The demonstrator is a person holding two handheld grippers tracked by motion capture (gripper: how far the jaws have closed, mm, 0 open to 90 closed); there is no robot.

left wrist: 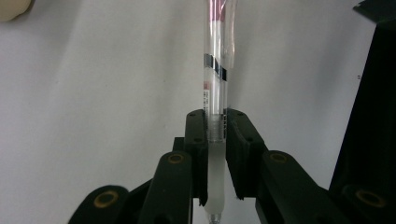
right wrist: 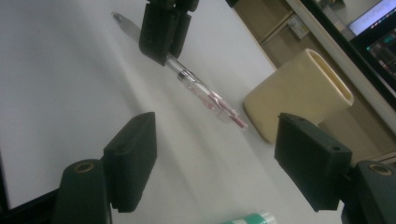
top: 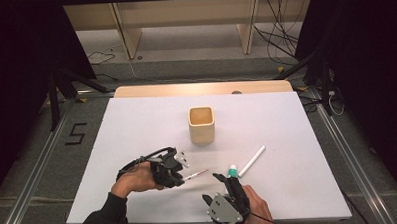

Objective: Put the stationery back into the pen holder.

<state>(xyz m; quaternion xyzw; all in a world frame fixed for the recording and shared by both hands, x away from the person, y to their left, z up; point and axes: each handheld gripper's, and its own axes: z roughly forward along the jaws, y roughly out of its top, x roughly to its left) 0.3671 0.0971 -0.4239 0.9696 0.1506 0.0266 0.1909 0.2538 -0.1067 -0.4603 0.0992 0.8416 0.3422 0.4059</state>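
Tongs in your left hand are clamped on a slim clear plastic pen with a red ink core. In the left gripper view the two black jaws press on the pen's frosted, ribbed grip section, and the metal writing tip pokes out below them toward the camera. Above the grip, the transparent barrel carries a dark band and a small red-and-white label, and the pink-red end shows at the far end beside a clear clip. In the high view the pen lies nearly level, pointing to the right, low over the white surface; whether it touches that surface cannot be told.

Your right tongs stand apart, holding nothing, near the front edge of the surface, just right of the pen's far end. Beside their tips lies a short white tube with a green band, and a long white stick-shaped marker rests at a slant just beyond it. A cream, rounded-square cup, upright, sits near the middle of the surface, well apart from both tongs.
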